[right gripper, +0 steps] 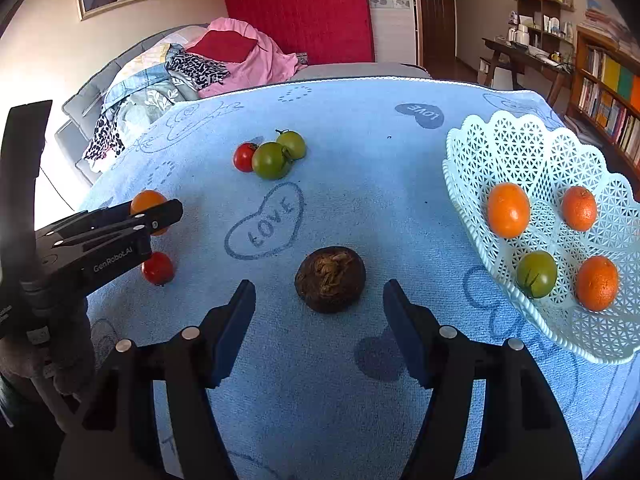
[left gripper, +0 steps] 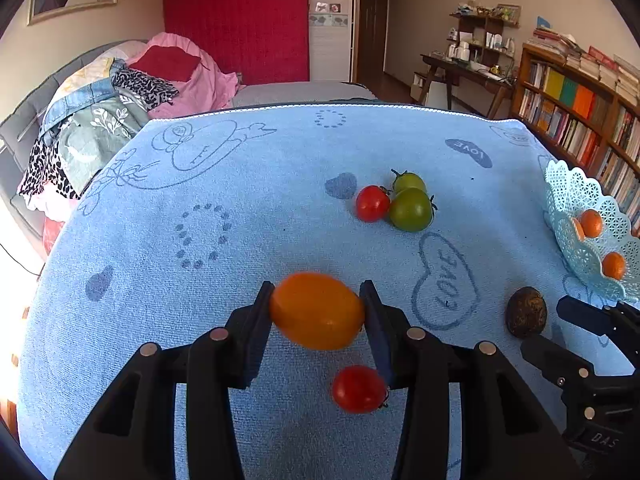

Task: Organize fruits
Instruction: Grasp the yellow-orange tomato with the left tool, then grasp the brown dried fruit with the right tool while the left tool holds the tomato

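Four fruits sit in your basket [right gripper: 520,152] at three o'clock; left gripper [left gripper: 316,312] pinches an orange fruit [left gripper: 316,310], right gripper [right gripper: 320,320] spread around a brown fruit [right gripper: 330,279]; four tomatoes remain.

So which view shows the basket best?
Right wrist: the basket shows almost whole, with three orange fruits and a green tomato inside. The left wrist view catches only its left edge at the frame's right border, with orange fruit showing.

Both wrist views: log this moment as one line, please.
left gripper: shut on orange fruit | right gripper: open, dark brown fruit ahead | basket: four fruits
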